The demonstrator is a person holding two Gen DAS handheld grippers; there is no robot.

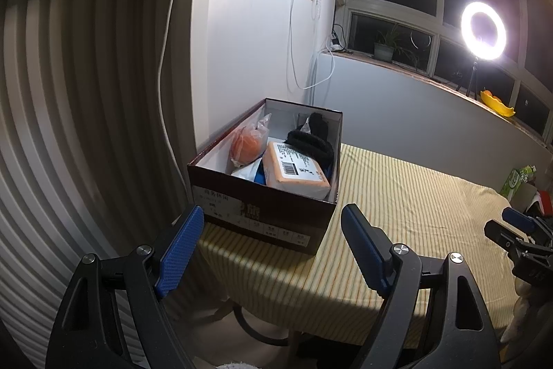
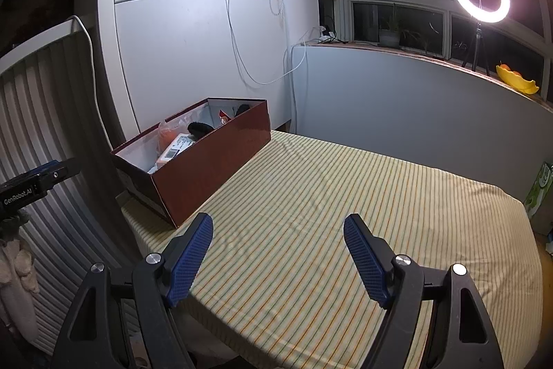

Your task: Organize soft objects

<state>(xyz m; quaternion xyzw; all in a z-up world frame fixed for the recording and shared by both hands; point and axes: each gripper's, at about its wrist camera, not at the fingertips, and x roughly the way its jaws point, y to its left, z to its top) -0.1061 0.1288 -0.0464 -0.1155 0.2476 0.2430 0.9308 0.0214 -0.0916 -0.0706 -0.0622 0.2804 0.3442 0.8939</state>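
A: Left gripper (image 1: pixel 273 230) first: jaws wide apart, nothing between the blue pads, hanging just off the table's near-left corner.

B: And the box (image 1: pixel 262 196)?

A: Straight ahead of those jaws, sitting on the striped table (image 1: pixel 397 196) at its left edge. Long side running away toward the far-left corner, short labelled end facing the gripper.

B: Inside?

A: Already filled: orange bagged lump (image 1: pixel 246 146) on the left, pink wrapped packet (image 1: pixel 297 172) nearest, black fuzzy thing (image 1: pixel 312 140) behind it toward the far end.

B: Right gripper (image 2: pixel 278 244)?

A: Also spread open and empty, over the near edge of the bare cloth. Box well off to its left and farther away, seen along its long brown side.

B: So nearer hand?

A: Left, probably; needs only a forward reach over the short end. Nothing soft visible loose on the cloth.
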